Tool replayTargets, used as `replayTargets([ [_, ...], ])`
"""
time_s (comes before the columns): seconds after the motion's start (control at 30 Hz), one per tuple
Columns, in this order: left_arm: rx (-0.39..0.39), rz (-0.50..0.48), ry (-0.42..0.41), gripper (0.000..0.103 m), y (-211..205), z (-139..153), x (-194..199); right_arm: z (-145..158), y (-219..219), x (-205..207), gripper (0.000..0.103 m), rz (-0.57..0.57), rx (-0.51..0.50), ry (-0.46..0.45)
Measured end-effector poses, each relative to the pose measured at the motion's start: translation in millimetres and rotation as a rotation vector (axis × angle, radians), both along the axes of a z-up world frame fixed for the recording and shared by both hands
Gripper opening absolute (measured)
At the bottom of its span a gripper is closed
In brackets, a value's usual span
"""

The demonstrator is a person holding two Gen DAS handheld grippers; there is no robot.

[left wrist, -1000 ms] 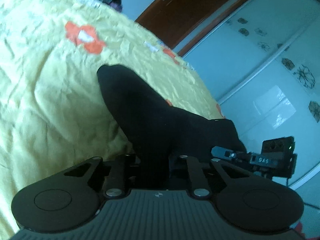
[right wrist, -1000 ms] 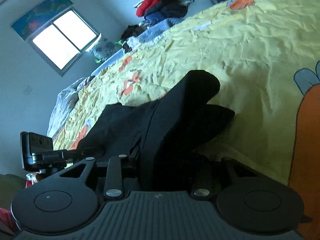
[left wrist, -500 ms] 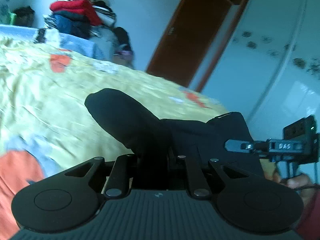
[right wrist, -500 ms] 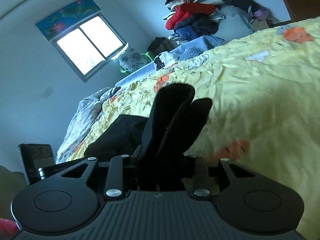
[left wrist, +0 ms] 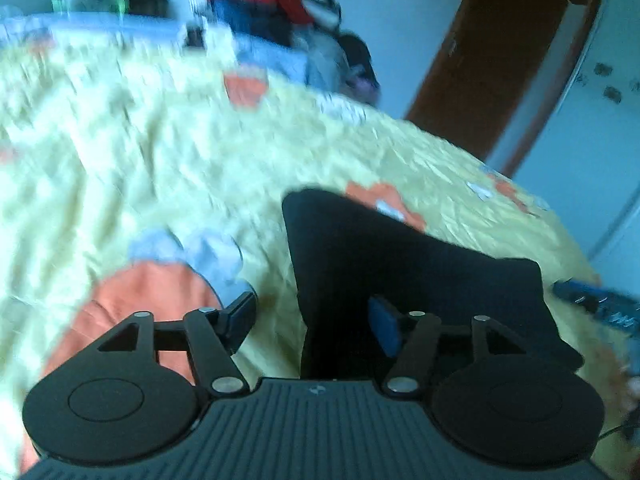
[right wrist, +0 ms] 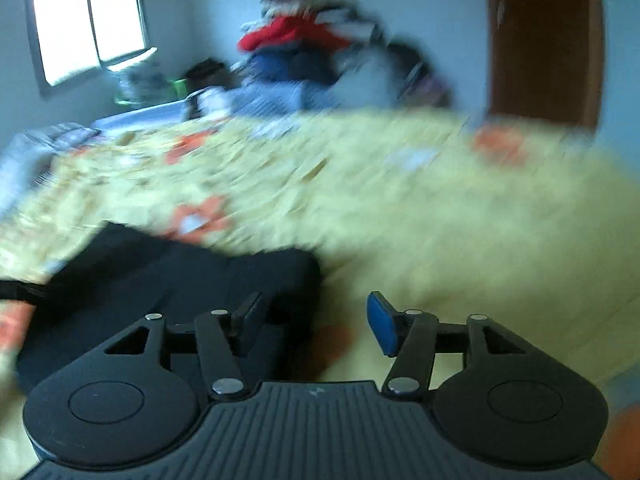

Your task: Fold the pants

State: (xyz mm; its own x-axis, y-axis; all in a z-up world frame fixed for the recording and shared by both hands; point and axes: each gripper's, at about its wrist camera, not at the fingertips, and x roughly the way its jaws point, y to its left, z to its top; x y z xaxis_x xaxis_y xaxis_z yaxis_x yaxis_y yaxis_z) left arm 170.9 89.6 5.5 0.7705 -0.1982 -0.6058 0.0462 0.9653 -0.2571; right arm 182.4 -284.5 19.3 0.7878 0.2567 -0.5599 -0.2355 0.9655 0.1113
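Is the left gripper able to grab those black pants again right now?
Probably yes. The left gripper is open, and the black pants lie on the yellow bedspread right between and ahead of its fingers, with nothing over them.

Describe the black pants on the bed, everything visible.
The pants are plain black soft cloth, lying folded in a flat layered bundle on the yellow flowered bedsheet. One rounded end points up the bed. Both grippers, left and right, stand open just above them, gripping nothing. Motion blur hides seams and details.

Both views are taken low over the yellow flower-printed bedspread (left wrist: 120,152) (right wrist: 440,220) — the black folded pants (left wrist: 400,264) (right wrist: 168,276) are shared, close below.
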Motion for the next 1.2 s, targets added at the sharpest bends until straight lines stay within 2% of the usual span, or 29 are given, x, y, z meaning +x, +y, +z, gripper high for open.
replayTargets([
  [0.07, 0.047, -0.034, -0.077, 0.068, -16, 11, -12, 11, 6, -9, 0.057, 0.060, 0.028, -0.052],
  [0.1, 0.045, -0.073, -0.104, 0.075, -25, 15, -17, 15, 13, -12, 0.057, 0.113, 0.063, -0.058],
  [0.13, 0.034, -0.116, -0.111, 0.086, -33, 16, -20, 16, 22, -13, 0.056, 0.169, 0.080, -0.055],
  [0.2, 0.017, -0.197, -0.097, 0.092, -46, 10, -19, 10, 45, -10, 0.057, 0.258, 0.052, -0.009],
  [0.23, 0.037, -0.211, -0.072, 0.090, -52, 3, -17, 1, 56, -7, 0.057, 0.274, 0.008, 0.030],
  [0.3, 0.105, -0.195, -0.018, 0.082, -57, -12, -11, -18, 68, -5, 0.059, 0.270, -0.073, 0.073],
  [0.33, 0.123, -0.180, -0.011, 0.080, -56, -16, -12, -21, 67, -9, 0.059, 0.261, -0.079, 0.053],
  [0.4, 0.119, -0.163, -0.033, 0.082, -54, -9, -24, -13, 66, -20, 0.059, 0.224, -0.071, 0.056],
  [0.47, 0.095, -0.151, -0.051, 0.082, -53, -2, -39, 0, 64, -42, 0.062, 0.230, -0.065, 0.007],
  [0.53, 0.088, -0.155, -0.065, 0.092, -57, -2, -49, 4, 64, -54, 0.077, 0.253, -0.046, -0.009],
  [0.6, 0.133, -0.140, -0.057, 0.093, -64, -13, -54, -4, 69, -63, 0.079, 0.270, -0.050, 0.014],
  [0.7, 0.238, -0.114, -0.080, 0.093, -76, -19, -61, -21, 78, -62, 0.079, 0.236, -0.066, 0.063],
  [0.77, 0.230, -0.105, -0.093, 0.093, -76, -13, -69, -17, 79, -69, 0.079, 0.198, -0.059, 0.055],
  [0.8, 0.218, -0.105, -0.096, 0.093, -75, -10, -73, -14, 79, -72, 0.083, 0.178, -0.049, 0.053],
  [0.83, 0.215, -0.104, -0.098, 0.093, -74, -8, -78, -10, 79, -76, 0.092, 0.161, -0.031, 0.045],
  [0.9, 0.244, -0.088, -0.094, 0.093, -76, -8, -86, -3, 76, -89, 0.103, 0.114, 0.020, 0.018],
  [1.0, 0.258, -0.072, -0.068, 0.093, -76, -12, -97, 2, 73, -102, 0.103, 0.064, 0.061, 0.021],
  [1.2, 0.218, -0.071, -0.051, 0.093, -74, -14, -116, -2, 76, -123, 0.103, 0.044, 0.037, 0.052],
])
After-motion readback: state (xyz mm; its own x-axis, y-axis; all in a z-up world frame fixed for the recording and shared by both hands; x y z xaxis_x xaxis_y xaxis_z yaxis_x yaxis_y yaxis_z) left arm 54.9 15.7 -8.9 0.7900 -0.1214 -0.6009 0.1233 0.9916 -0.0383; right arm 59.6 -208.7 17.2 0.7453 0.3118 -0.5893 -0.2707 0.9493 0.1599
